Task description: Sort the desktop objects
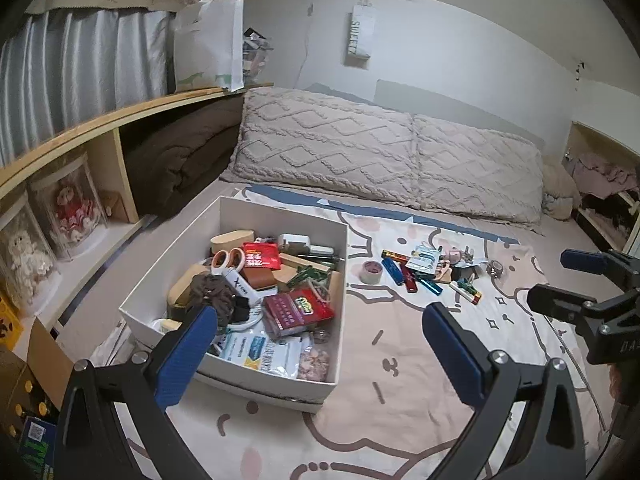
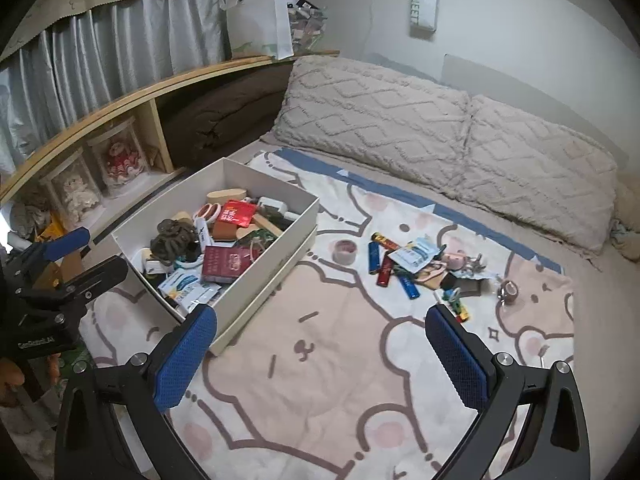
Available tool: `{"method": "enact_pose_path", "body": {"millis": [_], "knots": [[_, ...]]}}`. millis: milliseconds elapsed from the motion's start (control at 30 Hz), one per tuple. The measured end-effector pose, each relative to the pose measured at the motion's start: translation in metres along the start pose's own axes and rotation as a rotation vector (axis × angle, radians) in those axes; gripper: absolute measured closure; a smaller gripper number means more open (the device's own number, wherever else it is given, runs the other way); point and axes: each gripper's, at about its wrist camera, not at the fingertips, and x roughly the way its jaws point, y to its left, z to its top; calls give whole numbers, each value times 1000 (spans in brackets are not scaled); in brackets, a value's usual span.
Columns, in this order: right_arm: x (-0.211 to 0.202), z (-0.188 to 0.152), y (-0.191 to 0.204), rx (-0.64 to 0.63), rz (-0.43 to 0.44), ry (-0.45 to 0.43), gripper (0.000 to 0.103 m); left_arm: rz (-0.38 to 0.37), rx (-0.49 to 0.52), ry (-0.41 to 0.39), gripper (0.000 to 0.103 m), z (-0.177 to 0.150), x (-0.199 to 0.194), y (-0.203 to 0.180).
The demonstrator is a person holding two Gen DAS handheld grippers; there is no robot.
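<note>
Desktop objects: a white rectangular cardboard box [image 2: 256, 280], part-filled, lies at 10 o'clock on the cartoon-print bedspread [image 2: 320, 380]; loose lighters and packets [image 2: 404, 268] lie at 1 o'clock. Left gripper [image 1: 320, 340] and right gripper [image 2: 320, 344] hover spread, empty. Judged step: reaching; next, pinch one item.

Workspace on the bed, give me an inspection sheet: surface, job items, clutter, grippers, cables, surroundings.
Surface: cartoon-print blanket on a bed.
Job's things: white box heaped with mixed items; tape roll, lighters and small packets loose on the blanket to its right.
Clutter: paper bag on the shelf.
Grippers: left gripper open, empty; right gripper open, empty.
Cables: thin cord hanging on the wall.
Surroundings: two pillows, cased dolls on the shelf, curtain.
</note>
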Motion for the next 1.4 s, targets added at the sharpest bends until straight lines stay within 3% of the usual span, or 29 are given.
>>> {"method": "enact_pose_path", "body": {"millis": [467,667,900,1167,1400], "knots": [[-23,-30,-73,19,-70,-75,0,-44,-44,-65,0,-4,18,-79],[-26,-48,-107,17,-102,-115,0,-40,-15,-75,0,-6,25,-116],[-22,-69,-147,63,-123,-117,0,-59,23,-87,0,-11,36,-155],[-9,-88,-177,59,-167,-110,0,-82,36,-47,0,-20,63,-185],[7,-104,-206,106,-155,-92,0,-101,58,-53,0,-25,81,-204]]}}
